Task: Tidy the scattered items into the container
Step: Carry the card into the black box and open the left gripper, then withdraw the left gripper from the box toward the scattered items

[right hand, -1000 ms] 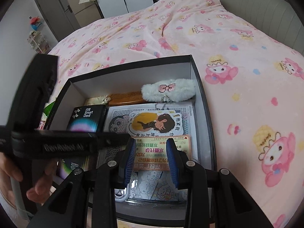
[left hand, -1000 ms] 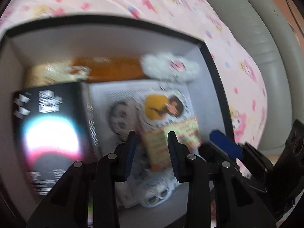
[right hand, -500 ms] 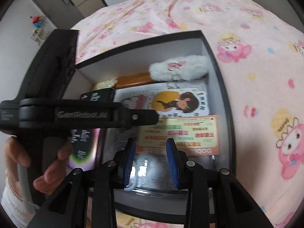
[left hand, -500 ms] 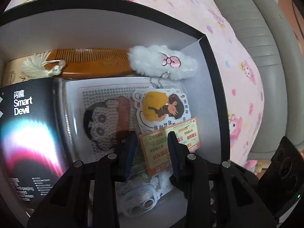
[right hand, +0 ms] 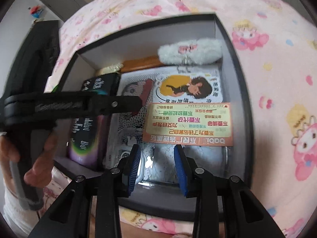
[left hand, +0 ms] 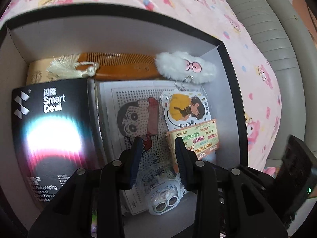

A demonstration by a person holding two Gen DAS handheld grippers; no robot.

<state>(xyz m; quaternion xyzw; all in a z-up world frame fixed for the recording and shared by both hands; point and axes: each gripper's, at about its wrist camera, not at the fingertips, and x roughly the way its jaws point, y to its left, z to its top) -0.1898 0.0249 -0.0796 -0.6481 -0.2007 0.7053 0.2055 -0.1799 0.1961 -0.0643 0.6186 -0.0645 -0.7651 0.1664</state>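
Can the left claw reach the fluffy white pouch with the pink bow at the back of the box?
Probably yes. The left claw hangs open and empty above the box, and the fluffy white pouch with the pink bow lies uncovered against the far wall beside the orange wooden comb, with nothing in between.

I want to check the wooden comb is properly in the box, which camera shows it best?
The left wrist view: the wooden comb lies in full along the box's far wall, teeth and tassel sharp. The right wrist view shows only a blurred orange strip beside the fluffy white pouch.
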